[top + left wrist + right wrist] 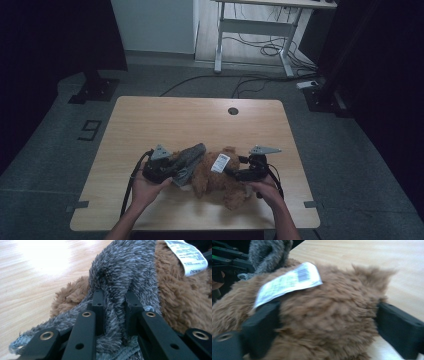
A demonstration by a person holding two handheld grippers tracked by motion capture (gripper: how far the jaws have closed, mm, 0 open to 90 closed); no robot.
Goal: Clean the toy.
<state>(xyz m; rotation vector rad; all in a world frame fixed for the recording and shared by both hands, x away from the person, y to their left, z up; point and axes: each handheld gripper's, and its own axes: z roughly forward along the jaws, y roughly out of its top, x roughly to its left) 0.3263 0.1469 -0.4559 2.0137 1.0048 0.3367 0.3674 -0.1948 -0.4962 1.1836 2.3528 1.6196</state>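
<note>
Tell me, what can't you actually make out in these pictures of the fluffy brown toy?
- Brown plush toy: its face or shape; in the high view small and dim, part-covered by the grey fuzzy cloth and both claws.
- White tag: print blurred in the right gripper view, cut by the edge in the left gripper view.
- Right claw: whether its pads press the fur; blurred.
- Left claw: tips buried in grey cloth.
</note>
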